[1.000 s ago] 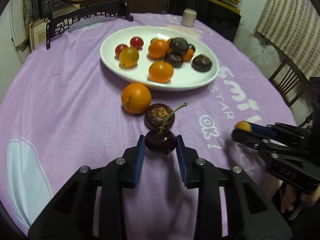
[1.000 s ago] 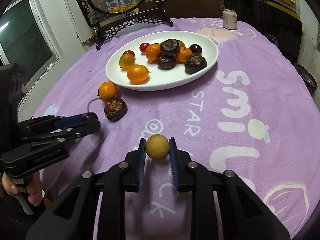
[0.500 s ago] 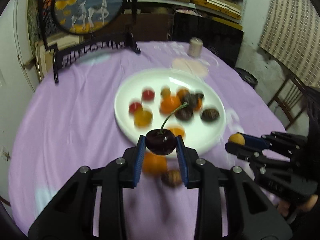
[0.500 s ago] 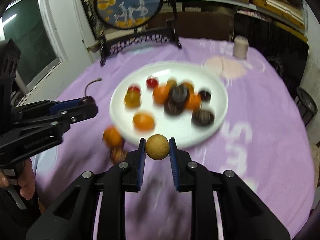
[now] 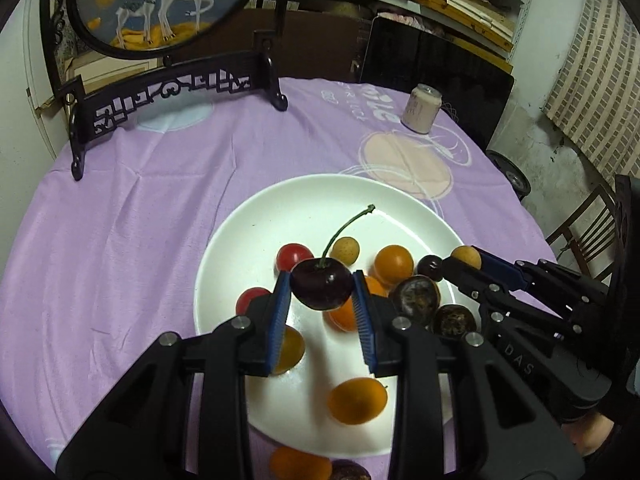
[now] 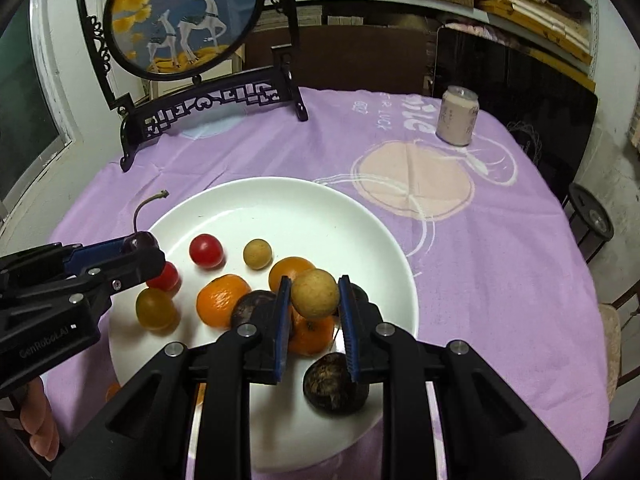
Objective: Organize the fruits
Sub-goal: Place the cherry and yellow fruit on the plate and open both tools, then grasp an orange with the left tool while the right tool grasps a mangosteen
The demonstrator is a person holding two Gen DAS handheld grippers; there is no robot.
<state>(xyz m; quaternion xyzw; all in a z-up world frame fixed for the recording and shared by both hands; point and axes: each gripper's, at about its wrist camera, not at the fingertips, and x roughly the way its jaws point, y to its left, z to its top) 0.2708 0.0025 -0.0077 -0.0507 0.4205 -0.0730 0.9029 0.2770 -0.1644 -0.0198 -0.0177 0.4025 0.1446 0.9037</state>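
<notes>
Left wrist view: a dark cherry [image 5: 322, 286] is clamped in the left gripper [image 5: 321, 312] above the white plate [image 5: 256, 220]; the right gripper [image 6: 314, 312] is clamped on a tan longan [image 6: 314, 294] over the same plate.

Both fruits look light, small and round, so they could roll once set down. The cherry is glossy, probably slippery and soft enough to bruise; its stalk [image 5: 344, 230] stands free, and the pads grip its flanks. The longan's matt shell should hold better. Already on the plate lie cherry tomatoes [image 6: 206, 251], another longan [image 6: 257, 254], mandarins [image 6: 222, 300], kumquats [image 5: 357, 400] and dark, wrinkled passion fruit [image 6: 334, 384]. One orange fruit [image 5: 300, 462] sits on the purple tablecloth [image 5: 120, 240] just beside the rim.
</notes>
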